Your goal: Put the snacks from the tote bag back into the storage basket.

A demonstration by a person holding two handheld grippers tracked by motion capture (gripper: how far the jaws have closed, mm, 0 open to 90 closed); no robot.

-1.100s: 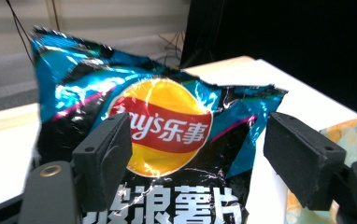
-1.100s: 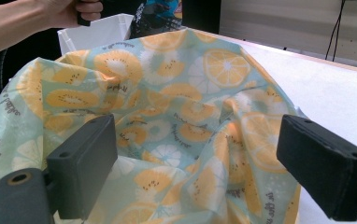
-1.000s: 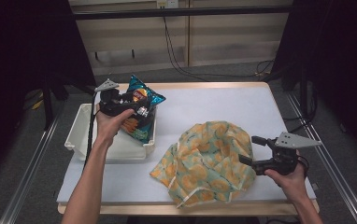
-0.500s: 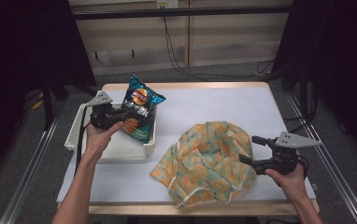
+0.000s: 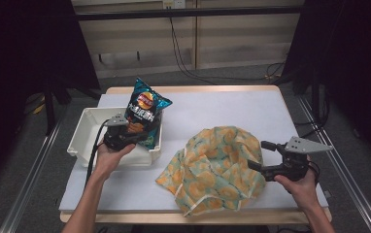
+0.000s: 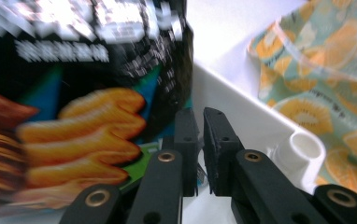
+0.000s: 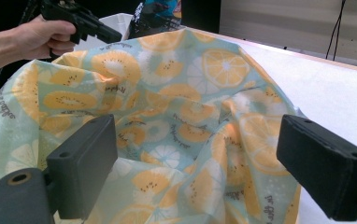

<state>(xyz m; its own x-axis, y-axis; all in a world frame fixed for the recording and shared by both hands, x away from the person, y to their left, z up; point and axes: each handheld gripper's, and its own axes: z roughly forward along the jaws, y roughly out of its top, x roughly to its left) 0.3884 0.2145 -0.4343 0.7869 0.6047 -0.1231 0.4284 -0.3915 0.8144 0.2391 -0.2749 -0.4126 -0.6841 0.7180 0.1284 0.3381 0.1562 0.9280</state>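
A dark teal chip bag (image 5: 146, 103) stands upright in the white bin (image 5: 82, 133), its top above the rim. My left gripper (image 5: 136, 139) sits low at the bag's near corner. Its jaws have just been closing and now stand almost together beside the bag (image 6: 88, 107). Whether the left gripper (image 6: 197, 119) pinches a thin edge of the bag I cannot tell. My right gripper (image 5: 261, 155) is open at the right edge of the crumpled orange-print cloth (image 5: 215, 167). In the right gripper view the cloth (image 7: 167, 107) lies beyond the wide-apart jaws of that gripper (image 7: 197, 140), untouched.
The bin's white wall and rounded corner (image 6: 303, 144) lie just right of my left jaws. The white table cover (image 5: 232, 109) stretches behind the cloth. Metal rails run along both sides of the table. The left hand and its gripper (image 7: 81, 21) show beyond the cloth.
The left hand has sunk toward the bin's near side and its jaws have gone from wide to nearly together. The bag stays standing in the bin. The right gripper has not moved.
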